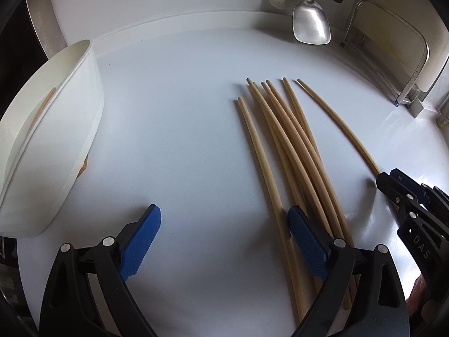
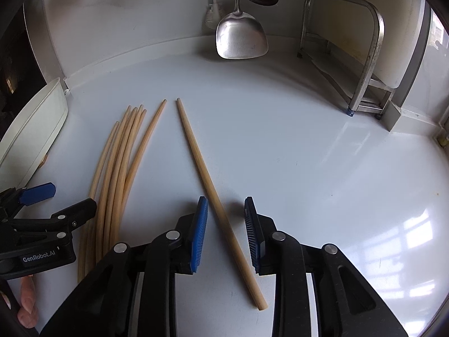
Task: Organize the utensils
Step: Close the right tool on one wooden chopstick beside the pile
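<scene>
Now your white desk (image 2: pixel 280 146) carries everything. A white tub (image 1: pixel 70 129) stands at its left edge, well apart from the bundle of chopsticks (image 1: pixel 283 146), and through its wall you can make out what looks like one chopstick already inside; how many are in there cannot be told. A single chopstick (image 2: pixel 207 179) lies apart to the right of the bundle, its long axis running away from you and slanting leftward toward the back wall. Your right gripper (image 2: pixel 226 236) straddles its near half, fingers apart with the stick between them, not yet pinched. Your left gripper (image 1: pixel 221 241) hovers with fingers spread wide, holding nothing, its right finger (image 1: pixel 307 248) over the bundle's near ends. The right is plainly nearer the loose stick; closing on it looks like the next move.
</scene>
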`<state>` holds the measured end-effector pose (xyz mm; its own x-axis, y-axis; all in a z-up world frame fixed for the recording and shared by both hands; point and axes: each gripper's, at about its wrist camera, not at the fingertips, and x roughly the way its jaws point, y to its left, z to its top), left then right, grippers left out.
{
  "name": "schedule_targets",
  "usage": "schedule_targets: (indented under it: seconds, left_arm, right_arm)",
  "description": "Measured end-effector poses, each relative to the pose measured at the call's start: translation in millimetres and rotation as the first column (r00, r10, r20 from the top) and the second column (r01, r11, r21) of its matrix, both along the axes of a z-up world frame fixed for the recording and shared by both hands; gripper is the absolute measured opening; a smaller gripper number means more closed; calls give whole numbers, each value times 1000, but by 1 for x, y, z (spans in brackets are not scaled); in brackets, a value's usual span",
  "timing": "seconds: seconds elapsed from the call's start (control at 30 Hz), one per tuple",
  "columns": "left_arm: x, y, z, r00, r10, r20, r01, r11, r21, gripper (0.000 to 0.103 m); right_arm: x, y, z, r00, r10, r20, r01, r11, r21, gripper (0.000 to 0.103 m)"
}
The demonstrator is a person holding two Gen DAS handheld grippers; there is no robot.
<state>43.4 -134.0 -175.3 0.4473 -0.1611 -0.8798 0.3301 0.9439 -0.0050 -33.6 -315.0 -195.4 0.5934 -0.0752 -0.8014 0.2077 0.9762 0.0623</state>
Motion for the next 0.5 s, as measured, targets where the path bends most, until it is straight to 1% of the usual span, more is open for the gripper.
schedule_targets:
  seconds: [0.2,0.37,0.5]
  left_arm:
    - [7,10,-2,999,33,12,-33,999,5,95]
    - [11,20,-3,997,77,1,-77,997,2,96]
    - [5,24,-2,996,85,7,-85,996,1,95]
  right_arm:
    - [1,2,-1,1000,20,3,-20,1000,-19,30]
    - [6,3,-1,998,61,-1,-61,997,-52,31]
    - [10,5,-2,995,99,-5,-99,993,-56,31]
